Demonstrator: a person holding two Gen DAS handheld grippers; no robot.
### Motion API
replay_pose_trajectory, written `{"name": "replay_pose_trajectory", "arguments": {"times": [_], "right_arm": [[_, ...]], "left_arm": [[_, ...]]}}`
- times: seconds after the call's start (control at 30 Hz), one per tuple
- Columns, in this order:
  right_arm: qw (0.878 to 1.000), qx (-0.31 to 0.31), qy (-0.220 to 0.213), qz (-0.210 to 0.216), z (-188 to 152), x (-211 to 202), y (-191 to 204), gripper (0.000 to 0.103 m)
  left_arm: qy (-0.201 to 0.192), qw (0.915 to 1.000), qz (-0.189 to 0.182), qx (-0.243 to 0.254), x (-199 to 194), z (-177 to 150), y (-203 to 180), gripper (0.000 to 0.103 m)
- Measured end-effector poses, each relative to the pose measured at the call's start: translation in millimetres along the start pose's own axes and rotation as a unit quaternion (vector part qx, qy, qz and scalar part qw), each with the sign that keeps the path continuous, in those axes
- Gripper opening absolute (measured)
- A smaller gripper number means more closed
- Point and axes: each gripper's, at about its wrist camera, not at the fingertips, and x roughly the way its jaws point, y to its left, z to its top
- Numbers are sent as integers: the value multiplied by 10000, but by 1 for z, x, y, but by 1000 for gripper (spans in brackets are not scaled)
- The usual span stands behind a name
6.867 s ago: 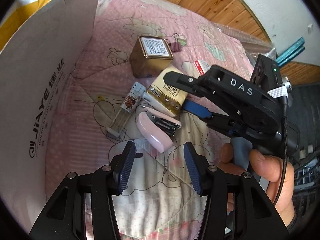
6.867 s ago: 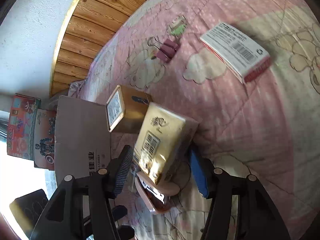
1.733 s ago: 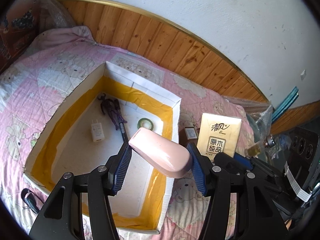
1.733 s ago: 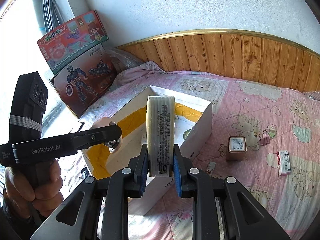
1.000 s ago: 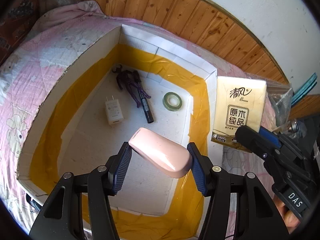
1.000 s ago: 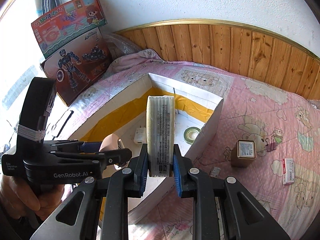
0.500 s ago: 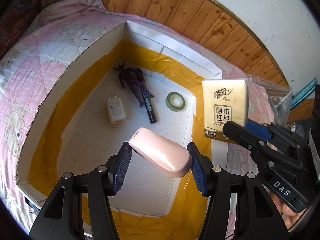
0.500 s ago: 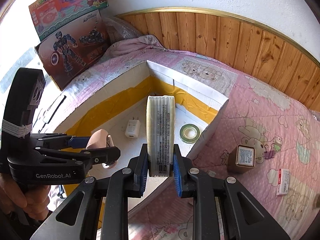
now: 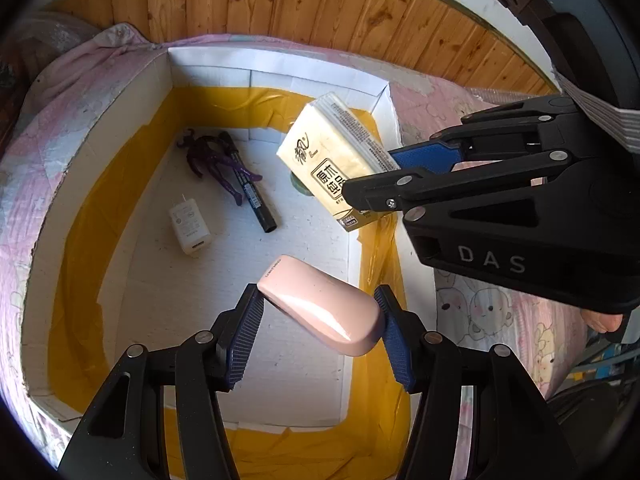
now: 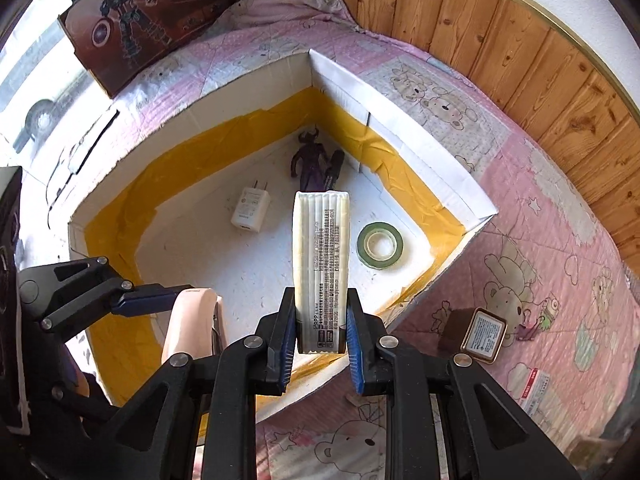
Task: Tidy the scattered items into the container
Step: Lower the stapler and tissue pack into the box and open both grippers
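An open white box (image 9: 280,76) (image 10: 424,144) lined with yellow tape sits on the pink quilt. My left gripper (image 9: 318,336) is shut on a pink stapler (image 9: 320,312) (image 10: 192,320), held above the box's near right part. My right gripper (image 10: 320,344) is shut on a cream tissue pack (image 10: 322,256) (image 9: 332,160), hanging over the box's right side. On the box floor lie a white charger plug (image 9: 190,226) (image 10: 251,208), a purple figure (image 9: 208,160) (image 10: 308,158), a black marker (image 9: 252,188) and a green tape roll (image 10: 380,245).
On the quilt right of the box lie a gold tin (image 10: 476,336), a pink binder clip (image 10: 530,330) and a small red-and-white carton (image 10: 534,394). A wood-panelled wall (image 10: 520,32) runs behind. A toy box (image 10: 132,12) leans at the far left.
Both grippers have shifted further over the box. The tissue pack has swung from the box's right rim to above its inside and tilted. The stapler stays gripped.
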Motion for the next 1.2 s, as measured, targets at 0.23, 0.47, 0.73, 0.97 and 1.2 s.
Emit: {"name": "replay_pose_trajectory", "arguments": {"times": [0.23,0.47,0.73,0.97,1.2], "right_arm": [[9980,-423,451,-142,3,20,4,24],[9942,-748,694,-336,10,36,5,24],[9903,-980,909,-391,20,49,8,24],[9858,-1136,1178,-372,24,63,13,24],[9833,-1199,1270,-500,27,68,14,24]], "left_arm": [[216,9995,-86,-227,14,-1,6,59],[387,9960,-338,-732,24,-2,19,59],[389,9927,-328,-1092,20,4,20,59],[518,9936,-151,-990,29,7,13,59],[548,9943,-21,-911,31,8,10,59]]}}
